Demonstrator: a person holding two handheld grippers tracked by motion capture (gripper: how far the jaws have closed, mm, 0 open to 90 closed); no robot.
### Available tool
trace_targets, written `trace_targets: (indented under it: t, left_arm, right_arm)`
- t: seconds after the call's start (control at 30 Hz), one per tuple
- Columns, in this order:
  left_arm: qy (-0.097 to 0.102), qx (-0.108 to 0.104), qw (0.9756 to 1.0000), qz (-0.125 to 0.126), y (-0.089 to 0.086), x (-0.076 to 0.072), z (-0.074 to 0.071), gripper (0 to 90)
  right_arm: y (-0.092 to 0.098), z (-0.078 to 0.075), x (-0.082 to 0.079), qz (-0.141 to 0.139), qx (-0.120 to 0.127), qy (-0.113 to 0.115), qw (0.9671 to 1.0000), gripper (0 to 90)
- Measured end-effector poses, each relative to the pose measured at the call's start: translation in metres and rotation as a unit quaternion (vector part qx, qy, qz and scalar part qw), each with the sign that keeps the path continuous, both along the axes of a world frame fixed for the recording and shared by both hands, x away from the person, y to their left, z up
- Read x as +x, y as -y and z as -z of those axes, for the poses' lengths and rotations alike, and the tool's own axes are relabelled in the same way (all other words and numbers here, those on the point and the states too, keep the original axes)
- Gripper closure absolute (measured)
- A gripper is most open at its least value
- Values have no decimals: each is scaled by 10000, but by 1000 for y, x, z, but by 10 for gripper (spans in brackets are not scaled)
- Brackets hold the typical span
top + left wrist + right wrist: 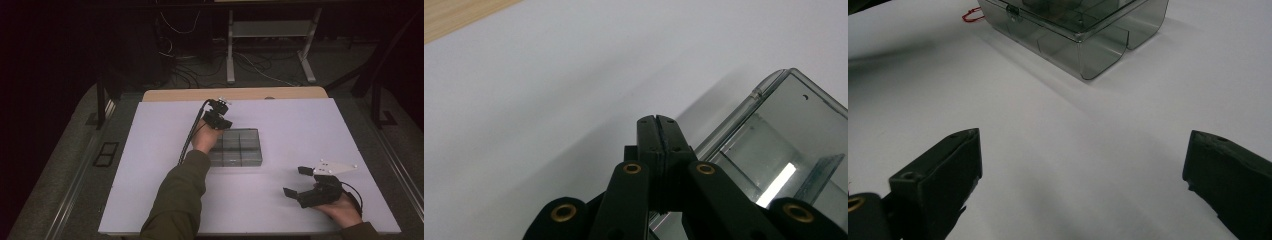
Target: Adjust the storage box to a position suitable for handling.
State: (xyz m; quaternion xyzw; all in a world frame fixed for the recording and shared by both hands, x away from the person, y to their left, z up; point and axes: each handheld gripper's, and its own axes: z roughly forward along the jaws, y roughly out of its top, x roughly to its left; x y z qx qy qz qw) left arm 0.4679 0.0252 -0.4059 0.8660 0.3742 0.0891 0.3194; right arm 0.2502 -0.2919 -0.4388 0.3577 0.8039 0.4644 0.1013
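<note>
The left gripper (pixel 658 120), jaws pressed together on nothing, noses against the clear compartment box (pixel 239 147), likely to nudge it; the right gripper (pixel 296 181) waits near it, jaws apart.

One clear plastic compartment box (pixel 236 147), divided into six visible sections, sits on one white table (pixel 300 130). Two hand-held grippers work above it: the left gripper (pixel 220 119) and the right gripper (pixel 296 181). One small red loop (pixel 972 15) lies beside the box.
</note>
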Motion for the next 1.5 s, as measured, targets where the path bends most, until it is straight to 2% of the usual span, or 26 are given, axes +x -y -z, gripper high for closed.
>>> trace_targets:
  t: [0.17,0.43,0.47,0.5,0.6,0.87,1.5]
  left_arm:
    - [9,31,10000,-17,2,-2,0,888]
    - [-15,147,9998,138,7,-6,0,888]
    - [17,138,9998,171,8,-6,1,888]
    - [7,38,10000,91,10,-8,1,888]
    - [-2,71,9999,153,11,-10,1,888]
    - [-19,2,9997,249,15,-18,1,888]
    - [-17,-68,9985,543,12,-40,2,888]
  right_arm:
    - [0,0,0,-1,-3,3,10000,23]
    - [0,0,0,4,-3,0,10000,23]
    - [0,0,0,4,-4,-1,10000,24]
    - [0,0,0,1,-6,6,10000,23]
    - [0,0,0,1,-6,3,10000,23]
    - [0,0,0,7,-13,-1,10000,23]
    - [0,1,1,18,-37,-13,10000,23]
